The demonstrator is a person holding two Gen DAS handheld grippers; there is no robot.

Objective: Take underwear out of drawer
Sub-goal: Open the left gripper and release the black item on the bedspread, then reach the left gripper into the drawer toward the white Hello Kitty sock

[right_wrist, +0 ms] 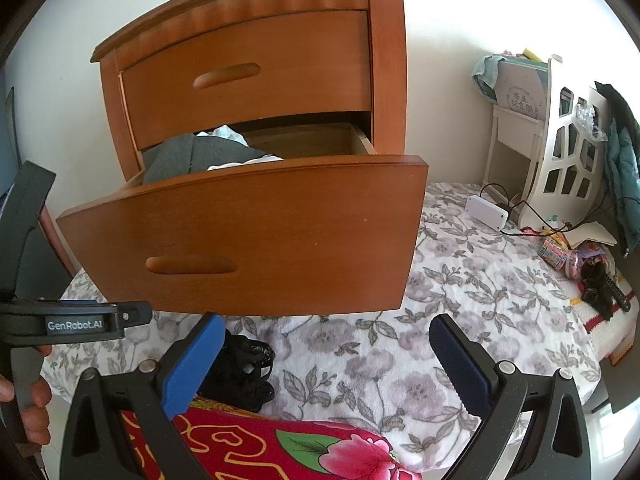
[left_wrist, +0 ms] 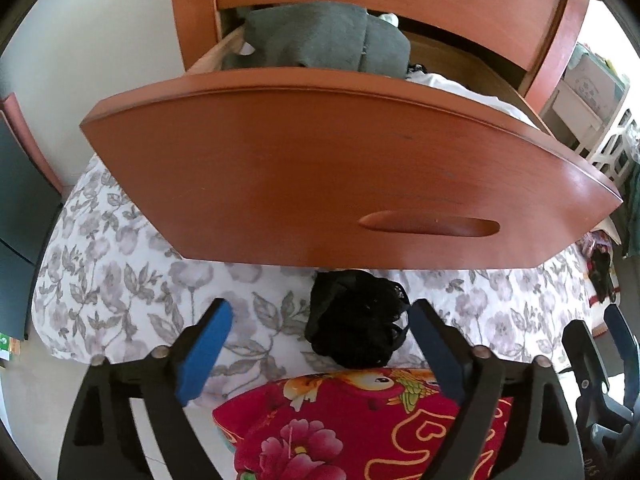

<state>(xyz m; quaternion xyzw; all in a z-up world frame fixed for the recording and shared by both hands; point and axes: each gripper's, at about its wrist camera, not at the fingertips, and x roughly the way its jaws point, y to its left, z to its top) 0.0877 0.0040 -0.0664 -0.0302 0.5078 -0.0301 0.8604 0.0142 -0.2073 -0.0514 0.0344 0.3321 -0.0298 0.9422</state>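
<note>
1. The black lace underwear lies on the floral bedspread, just below the front panel of the open lower drawer. It is already outside the drawer. More clothes remain inside: a grey folded garment and some white fabric.

2. The left gripper has its blue fingers spread wide and holds nothing. The underwear sits between them, toward the right finger and touching or almost touching it, I cannot tell which.

3. The right gripper is also wide open and empty. In its view the underwear lies beside its left finger, partly hidden behind it, not centred in the gap.

4. The left gripper is therefore the nearer and better placed one, because the garment already lies inside its opening.

5. The underwear is crumpled into a rounded heap, so it has no clear pointing direction. Its slightly longer extent seems to run from the drawer front toward the red flowered cloth, roughly along the fingers of the left gripper.

6. My judgement: if another piece is wanted, the next move must go upward and forward over the drawer front, to the clothes inside.
</note>
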